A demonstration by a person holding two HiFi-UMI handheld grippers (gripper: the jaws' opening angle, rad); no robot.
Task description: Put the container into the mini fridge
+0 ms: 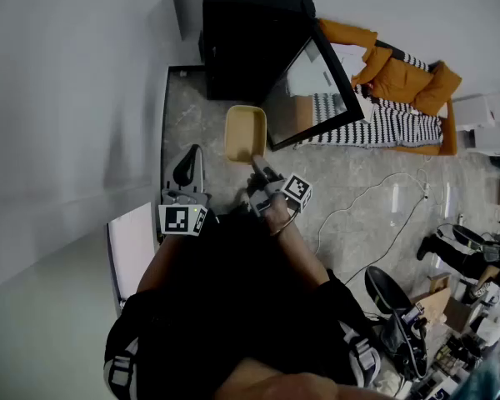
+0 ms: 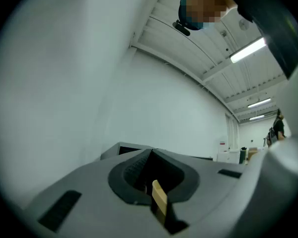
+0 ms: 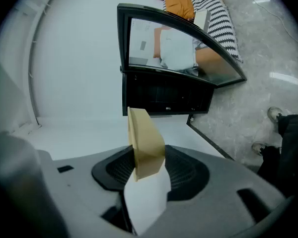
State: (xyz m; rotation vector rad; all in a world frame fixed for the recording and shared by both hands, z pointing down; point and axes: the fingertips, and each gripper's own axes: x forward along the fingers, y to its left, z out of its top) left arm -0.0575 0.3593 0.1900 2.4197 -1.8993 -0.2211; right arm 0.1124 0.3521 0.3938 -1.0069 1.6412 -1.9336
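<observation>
A black mini fridge (image 1: 248, 36) stands against the wall with its glass door (image 1: 321, 90) swung open to the right. My right gripper (image 1: 257, 165) is shut on the near rim of a shallow tan container (image 1: 245, 132), held just in front of the fridge opening. In the right gripper view the container (image 3: 145, 143) stands edge-on between the jaws of the right gripper (image 3: 146, 182), with the dark fridge (image 3: 164, 95) and its door (image 3: 181, 46) straight ahead. My left gripper (image 1: 192, 152) hangs to the left of the container, jaws together and empty. In its own view the left gripper (image 2: 159, 200) faces a bare white wall.
An orange jacket and a striped cloth (image 1: 400, 86) lie on the stone floor right of the fridge door. A white cable (image 1: 375, 207) runs across the floor. A white panel (image 1: 133, 248) leans at my left. Bags and clutter (image 1: 450, 307) fill the lower right. A white wall (image 1: 75, 98) bounds the left.
</observation>
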